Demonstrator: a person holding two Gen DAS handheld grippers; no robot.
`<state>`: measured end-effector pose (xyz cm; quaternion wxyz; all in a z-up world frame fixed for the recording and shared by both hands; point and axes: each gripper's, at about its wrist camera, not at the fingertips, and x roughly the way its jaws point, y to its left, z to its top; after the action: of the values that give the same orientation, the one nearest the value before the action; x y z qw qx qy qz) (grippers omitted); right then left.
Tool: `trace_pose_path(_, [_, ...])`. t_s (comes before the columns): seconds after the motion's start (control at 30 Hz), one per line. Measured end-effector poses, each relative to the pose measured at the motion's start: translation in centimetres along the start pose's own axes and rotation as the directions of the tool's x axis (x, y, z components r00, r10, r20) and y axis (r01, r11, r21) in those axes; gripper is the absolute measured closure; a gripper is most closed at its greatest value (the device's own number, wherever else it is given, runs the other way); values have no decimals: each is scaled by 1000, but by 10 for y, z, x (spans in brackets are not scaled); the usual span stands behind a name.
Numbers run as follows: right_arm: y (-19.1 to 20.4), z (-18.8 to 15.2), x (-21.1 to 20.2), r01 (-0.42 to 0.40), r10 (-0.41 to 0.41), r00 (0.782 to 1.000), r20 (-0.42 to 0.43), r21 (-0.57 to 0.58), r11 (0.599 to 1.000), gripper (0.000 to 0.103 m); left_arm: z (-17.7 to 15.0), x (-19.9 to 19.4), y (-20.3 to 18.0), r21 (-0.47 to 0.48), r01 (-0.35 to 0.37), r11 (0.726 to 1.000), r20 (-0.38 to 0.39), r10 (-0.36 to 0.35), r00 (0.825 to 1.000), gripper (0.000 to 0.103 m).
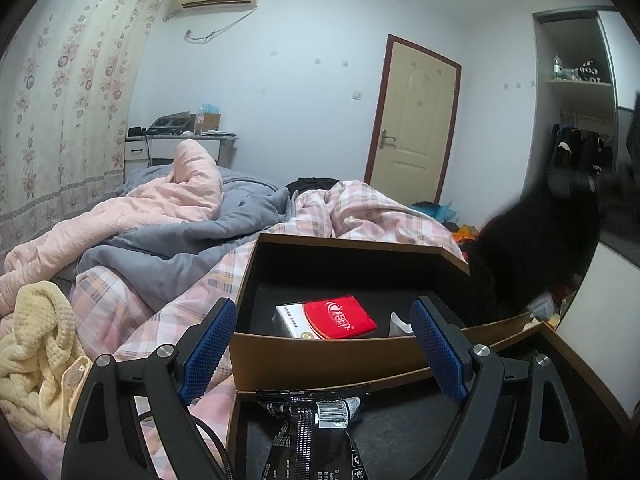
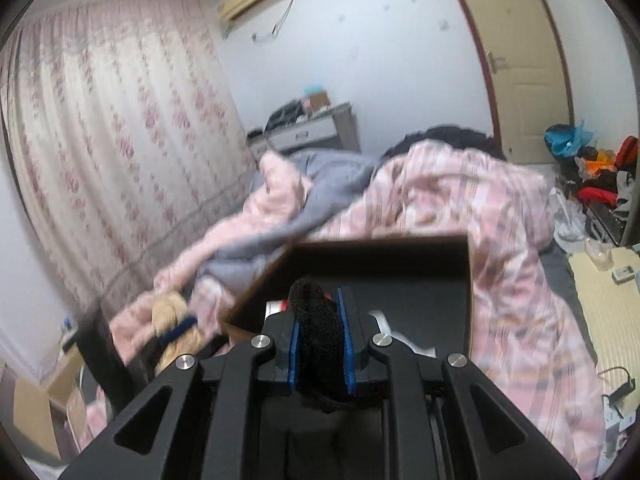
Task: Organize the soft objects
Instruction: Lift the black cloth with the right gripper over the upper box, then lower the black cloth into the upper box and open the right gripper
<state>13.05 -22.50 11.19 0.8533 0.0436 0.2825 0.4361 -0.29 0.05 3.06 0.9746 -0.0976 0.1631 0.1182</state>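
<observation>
In the left wrist view my left gripper [image 1: 324, 346] stands open, its blue pads [image 1: 208, 344] wide apart in front of an open cardboard box [image 1: 320, 360] with a black inside. A red-and-white pack [image 1: 328, 316] lies in the box. A dark, blurred piece of black fabric [image 1: 532, 248] hangs at the box's right. In the right wrist view my right gripper [image 2: 319, 332] is shut on this black knit fabric [image 2: 316, 312], held above the box [image 2: 400, 264]. A yellow towel [image 1: 36, 352] lies crumpled on the bed to the left.
Pink, grey and plaid quilts [image 1: 180, 220] cover the bed behind the box. A black plastic packet [image 1: 308, 432] lies just under my left gripper. A door [image 1: 412, 120], an open wardrobe [image 1: 580, 120] and floor clutter [image 2: 592, 168] are at the right.
</observation>
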Motion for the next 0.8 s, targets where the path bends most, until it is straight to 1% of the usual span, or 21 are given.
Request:
trace_pose_path(0.1, [-3, 9, 0, -10, 8, 996, 88, 31, 999, 90, 0, 0, -3, 19, -6, 1000, -5, 6, 1000, 16])
trace_pose_path(0.13, [-6, 9, 5, 10, -14, 995, 100, 38, 999, 90, 0, 1, -4, 28, -7, 1000, -10, 8, 1000, 16])
trace_pose_path(0.17, [-8, 8, 10, 36, -40, 995, 95, 44, 998, 90, -1, 3, -5, 36, -7, 999, -24, 8, 1000, 16])
trace_pose_path(0.2, [-13, 5, 19, 56, -60, 995, 75, 53, 997, 90, -1, 4, -6, 42, -6, 999, -40, 7, 999, 16])
trace_pose_path(0.27, [-25, -7, 42, 66, -66, 998, -10, 76, 995, 90, -2, 10, -7, 55, -11, 998, -81, 15, 997, 16])
trace_pose_path(0.3, [-32, -15, 54, 78, -72, 995, -66, 94, 993, 90, -3, 12, -8, 58, -15, 998, -93, 21, 995, 16])
trace_pose_path(0.33, [-39, -23, 65, 95, -81, 989, -123, 112, 989, 89, -3, 13, -8, 60, -18, 998, -102, 24, 994, 16])
trace_pose_path(0.4, [-51, -40, 83, 123, -89, 972, -216, 147, 981, 84, -3, 13, -7, 56, -15, 998, -107, 21, 994, 16])
trace_pose_path(0.43, [-54, -44, 86, 130, -90, 967, -238, 154, 980, 76, -3, 13, -7, 50, -15, 999, -103, 20, 994, 16])
trace_pose_path(0.47, [-57, -48, 87, 137, -94, 963, -253, 158, 978, 60, -3, 12, -6, 45, -15, 999, -98, 20, 995, 16])
trace_pose_path(0.5, [-58, -51, 85, 144, -100, 961, -257, 159, 977, 49, -3, 12, -5, 41, -15, 999, -97, 19, 995, 16])
trace_pose_path(0.53, [-58, -52, 81, 146, -104, 964, -246, 159, 976, 29, -3, 12, -4, 37, -15, 999, -98, 19, 995, 16])
trace_pose_path(0.57, [-57, -52, 74, 147, -109, 968, -226, 158, 976, 17, -3, 13, -3, 33, -16, 999, -102, 19, 995, 16])
trace_pose_path(0.6, [-56, -52, 65, 146, -116, 974, -193, 152, 978, 15, -3, 14, -2, 29, -17, 999, -106, 20, 994, 16])
trace_pose_path(0.7, [-55, -46, 48, 136, -117, 982, -149, 129, 982, 12, -5, 17, -1, 32, -21, 999, -114, 24, 993, 16])
trace_pose_path(0.77, [-59, -49, 40, 116, -100, 987, -124, 128, 985, 2, -6, 19, -1, 36, -26, 999, -123, 30, 992, 16])
trace_pose_path(0.8, [-62, -52, 38, 101, -86, 990, -111, 136, 986, 1, -5, 19, -1, 35, -23, 999, -123, 27, 992, 16])
